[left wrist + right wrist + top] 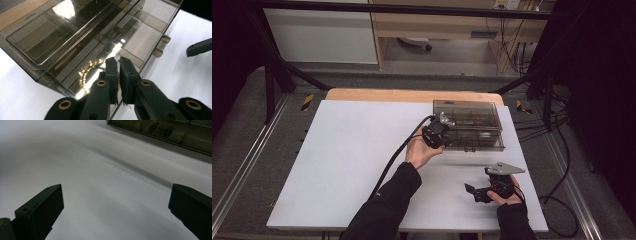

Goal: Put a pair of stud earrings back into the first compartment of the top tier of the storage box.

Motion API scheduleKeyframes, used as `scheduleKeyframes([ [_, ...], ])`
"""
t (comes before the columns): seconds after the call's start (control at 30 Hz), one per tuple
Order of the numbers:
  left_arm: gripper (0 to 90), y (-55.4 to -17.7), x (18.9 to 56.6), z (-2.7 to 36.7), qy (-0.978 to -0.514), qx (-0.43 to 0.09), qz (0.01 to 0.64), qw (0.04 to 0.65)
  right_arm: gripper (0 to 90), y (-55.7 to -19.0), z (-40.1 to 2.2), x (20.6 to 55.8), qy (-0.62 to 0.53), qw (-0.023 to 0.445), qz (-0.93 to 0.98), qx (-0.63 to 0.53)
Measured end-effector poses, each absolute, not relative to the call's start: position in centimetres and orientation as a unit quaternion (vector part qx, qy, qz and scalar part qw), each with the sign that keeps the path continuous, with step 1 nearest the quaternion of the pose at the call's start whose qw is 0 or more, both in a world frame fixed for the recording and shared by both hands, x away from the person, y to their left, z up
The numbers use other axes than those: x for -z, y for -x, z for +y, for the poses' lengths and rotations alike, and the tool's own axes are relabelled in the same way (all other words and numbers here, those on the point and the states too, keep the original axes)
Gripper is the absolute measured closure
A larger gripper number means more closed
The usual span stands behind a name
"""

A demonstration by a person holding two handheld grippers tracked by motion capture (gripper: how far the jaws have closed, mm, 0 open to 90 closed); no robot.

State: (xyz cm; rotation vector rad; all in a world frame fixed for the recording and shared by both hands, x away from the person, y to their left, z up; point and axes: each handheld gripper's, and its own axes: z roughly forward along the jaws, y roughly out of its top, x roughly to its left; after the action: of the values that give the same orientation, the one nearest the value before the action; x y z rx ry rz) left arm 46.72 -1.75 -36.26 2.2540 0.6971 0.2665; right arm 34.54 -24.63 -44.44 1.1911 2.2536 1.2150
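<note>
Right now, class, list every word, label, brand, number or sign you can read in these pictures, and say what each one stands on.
No readable text anywhere.
Smoky clear compartment box: no label or print shows.
Left gripper and right gripper: plain black jaws, no marking.
White table sheet: blank.
Small plate on the cabinet at the back: too small and blurred to read.

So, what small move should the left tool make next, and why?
Probably pull gently away from the clear box. The left tool has its jaws shut at the box's front edge, above a gold chain inside; the right tool waits open on the white table.
</note>
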Motion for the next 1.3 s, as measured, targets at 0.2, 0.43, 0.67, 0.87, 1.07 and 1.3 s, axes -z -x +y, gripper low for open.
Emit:
scheduleKeyframes([
  [0.2, 75.6, -46.2, 35.4, -1.2, -0.874, -0.107, 0.270, 0.389, 0.6, -34.5, -24.6, 44.4, -0.417, 0.158, 0.788, -0.425],
  [0.43, 65.4, -45.3, 34.3, 0.4, -0.866, -0.107, 0.271, 0.407, 0.6, -34.5, -24.6, 44.4, -0.416, 0.160, 0.788, -0.424],
  [0.67, 53.4, -44.3, 33.7, 2.7, -0.855, -0.112, 0.278, 0.423, 0.6, -34.5, -24.5, 44.5, -0.418, 0.161, 0.787, -0.424],
  [0.87, 42.5, -43.6, 34.0, 4.9, -0.850, -0.122, 0.292, 0.421, 0.6, -34.5, -24.5, 44.4, -0.419, 0.162, 0.787, -0.423],
  [1.07, 32.6, -43.0, 34.6, 7.2, -0.847, -0.132, 0.304, 0.416, 0.5, -34.5, -24.5, 44.5, -0.418, 0.163, 0.788, -0.422],
  [1.3, 24.2, -42.3, 35.3, 9.8, -0.840, -0.131, 0.317, 0.422, 0.6, -34.5, -24.5, 44.5, -0.417, 0.162, 0.789, -0.421],
])
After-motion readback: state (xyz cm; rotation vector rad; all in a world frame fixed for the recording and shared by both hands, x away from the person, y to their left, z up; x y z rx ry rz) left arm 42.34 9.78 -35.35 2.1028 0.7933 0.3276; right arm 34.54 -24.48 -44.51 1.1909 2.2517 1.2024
